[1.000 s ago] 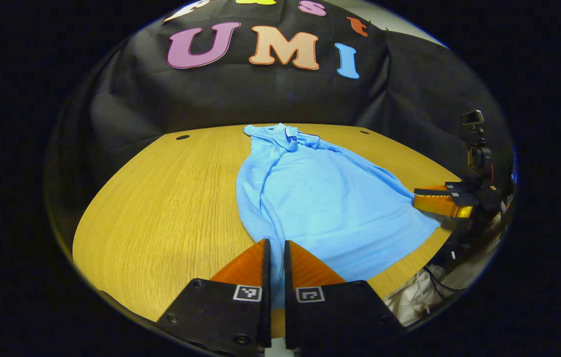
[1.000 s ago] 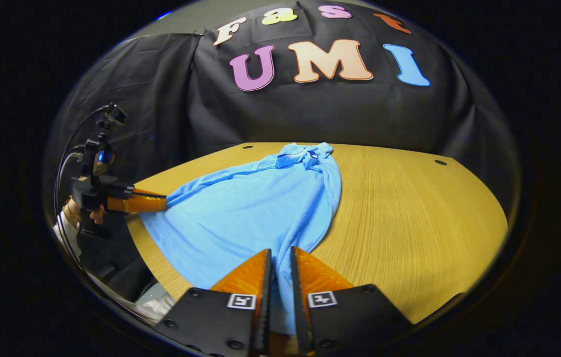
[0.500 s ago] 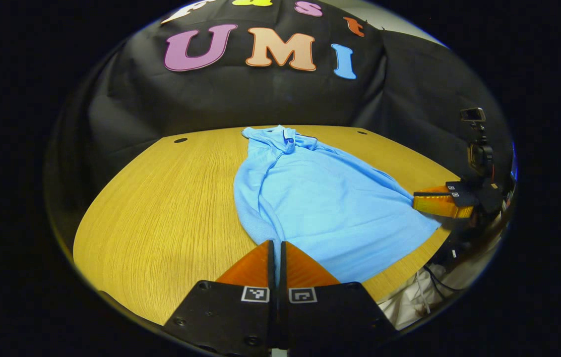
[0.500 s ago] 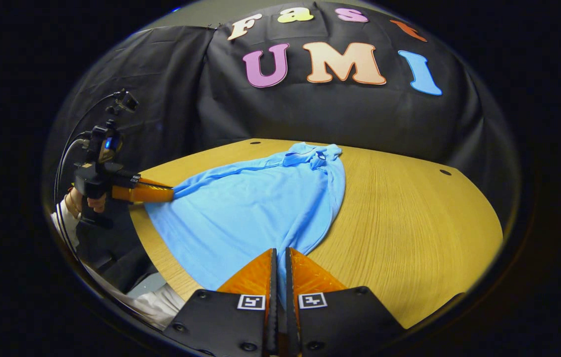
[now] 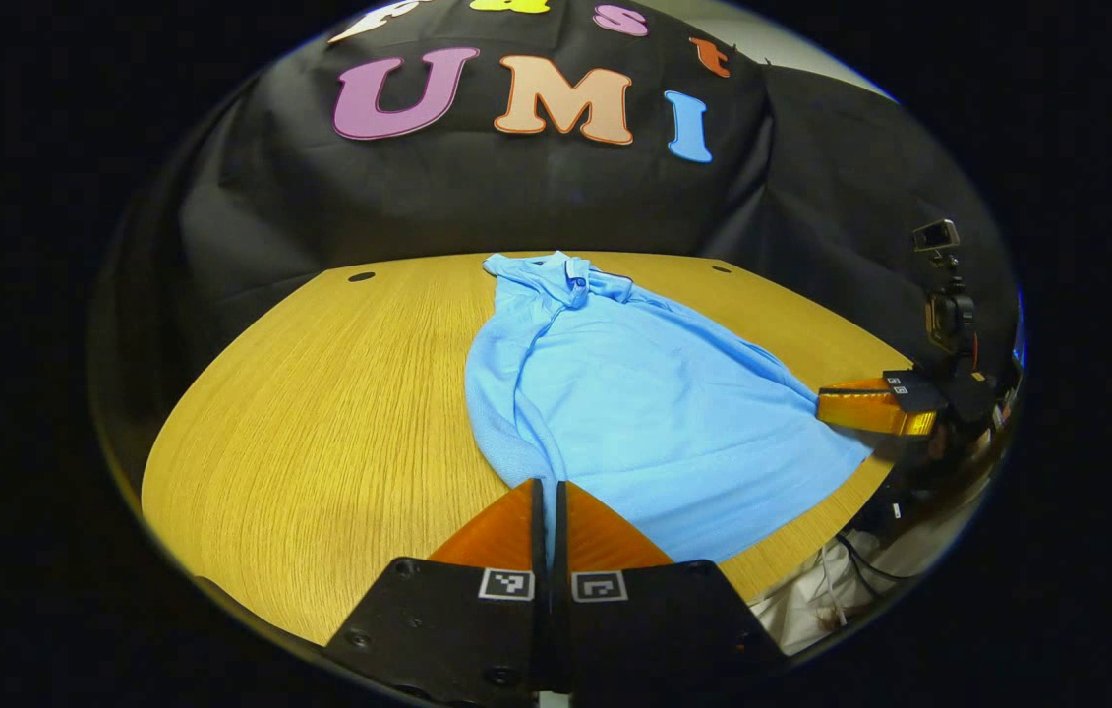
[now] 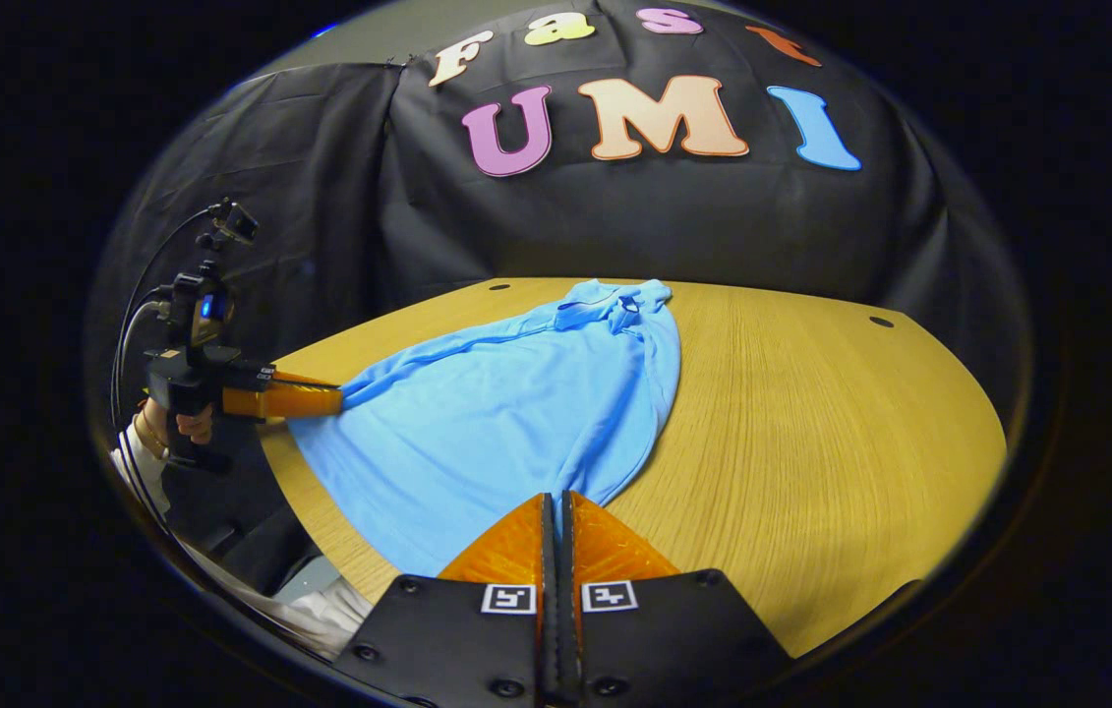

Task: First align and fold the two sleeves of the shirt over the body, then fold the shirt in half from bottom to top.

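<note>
My left tool: fingers pressed together, pinching the hem of the shirt at one near corner.
My right tool: fingers pressed together, pinching the hem at the other near corner. In the left gripper view it stands at the far right, tips at the cloth's edge.
Shirt: light blue, lying lengthwise on the table, collar at the far end toward the black cloth wall, hem at the near edge; both sleeves folded in over the body.
Table: wood-grain top.
Hand: mine, gripping the left tool's handle, white sleeve behind it.
</note>
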{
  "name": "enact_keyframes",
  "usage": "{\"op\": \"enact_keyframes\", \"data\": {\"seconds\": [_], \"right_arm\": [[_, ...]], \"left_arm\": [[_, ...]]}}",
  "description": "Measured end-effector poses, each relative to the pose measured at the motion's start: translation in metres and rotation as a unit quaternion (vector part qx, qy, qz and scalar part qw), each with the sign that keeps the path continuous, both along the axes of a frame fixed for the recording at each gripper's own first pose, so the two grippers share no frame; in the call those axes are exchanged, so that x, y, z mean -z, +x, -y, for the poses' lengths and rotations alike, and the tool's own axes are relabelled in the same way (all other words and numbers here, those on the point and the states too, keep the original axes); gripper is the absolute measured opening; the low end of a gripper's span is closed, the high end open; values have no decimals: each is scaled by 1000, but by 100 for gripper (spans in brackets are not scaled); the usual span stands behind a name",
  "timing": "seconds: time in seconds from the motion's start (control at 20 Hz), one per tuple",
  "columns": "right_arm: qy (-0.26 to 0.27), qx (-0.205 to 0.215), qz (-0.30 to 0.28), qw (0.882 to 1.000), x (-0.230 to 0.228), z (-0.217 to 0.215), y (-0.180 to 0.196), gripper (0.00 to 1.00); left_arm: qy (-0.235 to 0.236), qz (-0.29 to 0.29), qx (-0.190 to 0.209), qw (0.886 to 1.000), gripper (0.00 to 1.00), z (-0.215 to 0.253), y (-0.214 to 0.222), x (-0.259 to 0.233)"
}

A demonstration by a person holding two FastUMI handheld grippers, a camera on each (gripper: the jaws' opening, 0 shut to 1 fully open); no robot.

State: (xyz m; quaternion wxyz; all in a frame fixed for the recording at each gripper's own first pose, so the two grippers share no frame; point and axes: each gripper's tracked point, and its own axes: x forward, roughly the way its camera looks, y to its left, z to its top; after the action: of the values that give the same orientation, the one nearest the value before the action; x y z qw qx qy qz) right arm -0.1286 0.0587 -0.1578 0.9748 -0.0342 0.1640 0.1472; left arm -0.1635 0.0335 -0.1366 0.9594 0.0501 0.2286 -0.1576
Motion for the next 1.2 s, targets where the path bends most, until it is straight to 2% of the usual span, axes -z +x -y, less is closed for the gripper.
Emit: {"op": "enact_keyframes", "data": {"seconds": [0.35, 0.45, 0.55, 0.65, 0.85, 1.2], "right_arm": [[24, 14, 26, 999, -32, 2, 19, 3], [15, 10, 27, 999, -40, 3, 28, 2], [-22, 15, 30, 999, -45, 11, 38, 2], [-23, 11, 32, 999, -55, 7, 47, 2], [-27, 17, 44, 999, -87, 12, 72, 2], [-30, 40, 71, 996, -140, 22, 137, 2]], "left_arm": [[-1, 44, 7, 999, 0, 6, 20, -41], [4, 55, 15, 998, 0, 10, 33, -55], [5, 67, 19, 998, 0, 12, 47, -68], [2, 75, 23, 997, 0, 15, 60, -82], [-3, 84, 29, 996, 0, 15, 91, -98], [-11, 106, 34, 994, 0, 21, 153, -130]]}}
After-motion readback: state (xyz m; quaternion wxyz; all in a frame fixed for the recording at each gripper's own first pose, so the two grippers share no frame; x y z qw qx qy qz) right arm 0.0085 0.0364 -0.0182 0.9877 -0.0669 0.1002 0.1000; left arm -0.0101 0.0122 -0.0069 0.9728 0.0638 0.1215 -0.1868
